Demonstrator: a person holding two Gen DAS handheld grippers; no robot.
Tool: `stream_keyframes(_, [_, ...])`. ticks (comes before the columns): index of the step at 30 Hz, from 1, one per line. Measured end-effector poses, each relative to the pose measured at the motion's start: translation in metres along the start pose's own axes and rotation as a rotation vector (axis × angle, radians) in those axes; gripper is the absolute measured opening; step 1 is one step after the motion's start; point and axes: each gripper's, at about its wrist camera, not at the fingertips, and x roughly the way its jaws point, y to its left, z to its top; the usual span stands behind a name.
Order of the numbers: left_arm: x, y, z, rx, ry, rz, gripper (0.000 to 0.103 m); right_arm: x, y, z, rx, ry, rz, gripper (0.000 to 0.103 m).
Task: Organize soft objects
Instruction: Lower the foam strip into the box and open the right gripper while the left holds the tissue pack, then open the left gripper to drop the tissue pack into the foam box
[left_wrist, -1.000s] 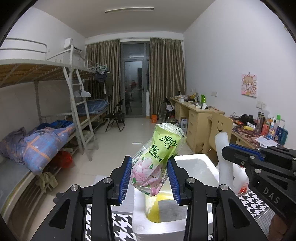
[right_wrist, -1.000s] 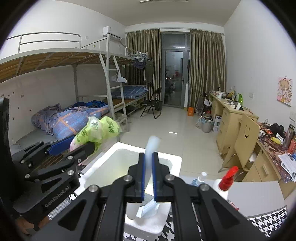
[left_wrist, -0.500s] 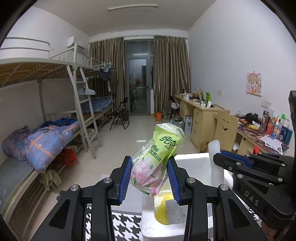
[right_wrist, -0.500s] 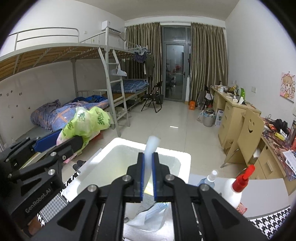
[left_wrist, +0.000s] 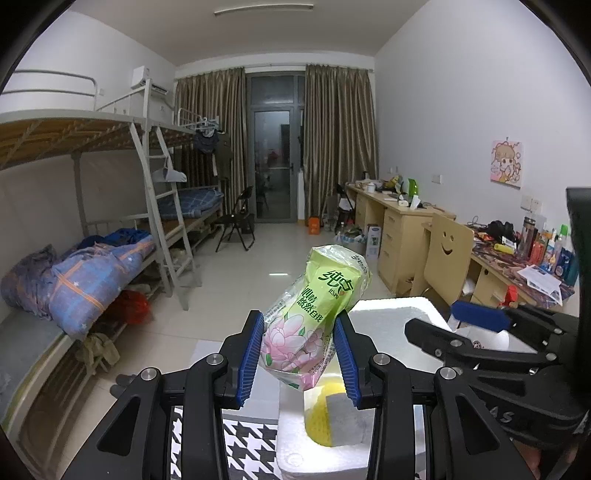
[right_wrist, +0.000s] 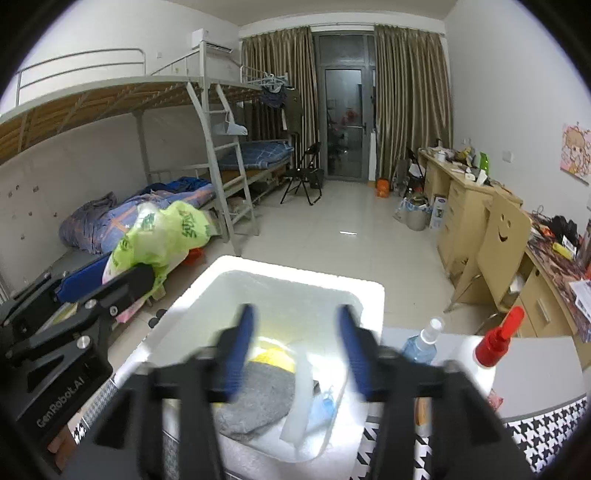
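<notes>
My left gripper (left_wrist: 299, 354) is shut on a green tissue pack with pink flowers (left_wrist: 314, 317), held tilted just left of a white foam box (left_wrist: 391, 310). The pack (right_wrist: 162, 236) and left gripper (right_wrist: 110, 273) also show at the left of the right wrist view. My right gripper (right_wrist: 295, 332) hovers over the foam box (right_wrist: 295, 269), blurred, with its jaws opening and nothing pressed between them. Below it a white plastic strip (right_wrist: 299, 398) lies in the box beside a grey and yellow sponge (right_wrist: 258, 398). The sponge (left_wrist: 332, 421) is seen in the left wrist view too.
A blue spray bottle (right_wrist: 421, 343) and a white bottle with a red trigger (right_wrist: 487, 350) stand right of the box on a houndstooth cloth (right_wrist: 546, 435). Bunk beds (left_wrist: 92, 266) run along the left, desks and a chair (left_wrist: 443, 254) along the right.
The right gripper's jaws have parted, and the white strip they held upright now lies down in the foam box. The left gripper still holds the tissue pack in the same place.
</notes>
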Motion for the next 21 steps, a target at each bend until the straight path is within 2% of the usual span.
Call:
stream_keyframes(8, [-0.001,-0.003,-0.001,0.000,0.005,-0.026,0.041,-0.011,-0.001,0.000,-0.014,-0.009,-0.019,0.066])
stream_keyframes(21, [0.001,-0.020,-0.005,0.029,0.022,-0.151,0.041,-0.044,-0.005,-0.009,-0.008,-0.035,-0.054,0.066])
